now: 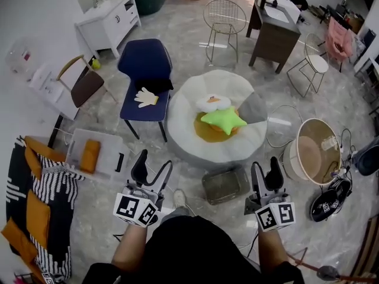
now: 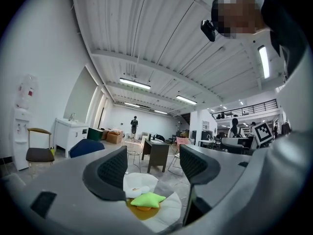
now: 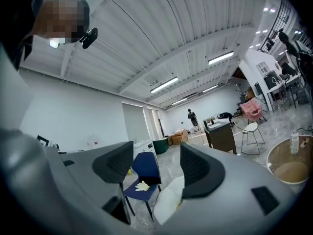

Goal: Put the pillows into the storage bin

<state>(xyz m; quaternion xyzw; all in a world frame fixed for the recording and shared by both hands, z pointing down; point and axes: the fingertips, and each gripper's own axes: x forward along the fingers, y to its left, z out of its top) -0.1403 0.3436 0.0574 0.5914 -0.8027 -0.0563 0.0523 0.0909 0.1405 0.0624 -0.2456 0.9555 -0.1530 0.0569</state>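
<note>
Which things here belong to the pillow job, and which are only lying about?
Job: green star pillow, white pillow, yellow pillow, pale bin holding an orange pillow.
Lying about: blue chair, white glove, wire chair, round basket.

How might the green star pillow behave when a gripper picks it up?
The green star pillow looks plush, so probably light and squashy. Pinched by one point, it would likely flop. Flat-lying, it should not roll.
</note>
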